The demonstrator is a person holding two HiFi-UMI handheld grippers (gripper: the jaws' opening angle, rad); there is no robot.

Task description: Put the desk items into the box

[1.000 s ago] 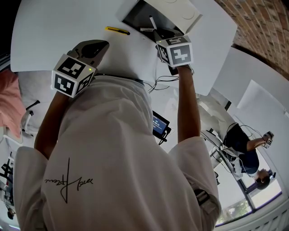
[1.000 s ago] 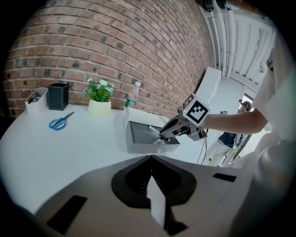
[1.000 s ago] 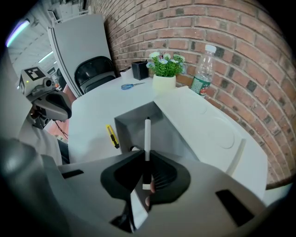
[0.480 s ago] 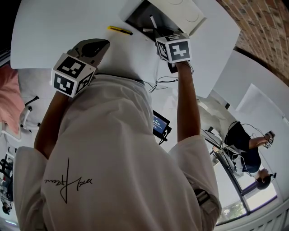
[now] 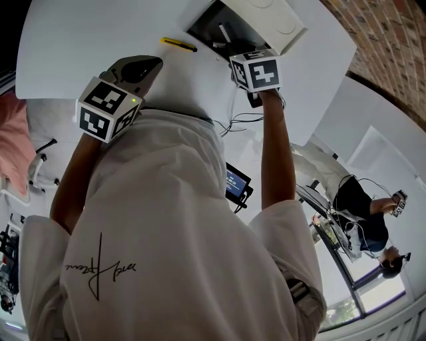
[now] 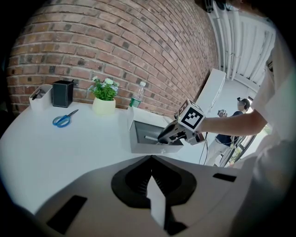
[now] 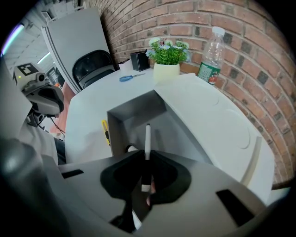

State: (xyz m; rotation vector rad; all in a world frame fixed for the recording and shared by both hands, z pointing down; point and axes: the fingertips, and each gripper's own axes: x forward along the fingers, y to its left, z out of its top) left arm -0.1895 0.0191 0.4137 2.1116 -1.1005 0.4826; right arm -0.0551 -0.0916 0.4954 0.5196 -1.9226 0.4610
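The open grey box [image 5: 203,25] sits at the table's far side with its white lid [image 5: 269,16] folded back. My right gripper [image 5: 231,48] hangs steeply over the box [image 7: 134,109], shut on a slim white and black pen [image 7: 147,139] whose tip reaches into the box. From the left gripper view that right gripper [image 6: 172,133] sits at the box rim [image 6: 148,147]. A yellow utility knife [image 5: 178,44] lies on the table left of the box, also in the right gripper view [image 7: 105,130]. My left gripper [image 5: 152,64] is shut and empty [image 6: 151,162], back near the table's near edge.
Blue scissors [image 6: 64,119], a black pen holder [image 6: 63,93], a white container [image 6: 40,96], a potted plant [image 6: 104,99] and a water bottle [image 6: 136,97] stand along the brick wall. A black chair [image 7: 92,65] stands past the table. Another person [image 5: 363,223] is off to the right.
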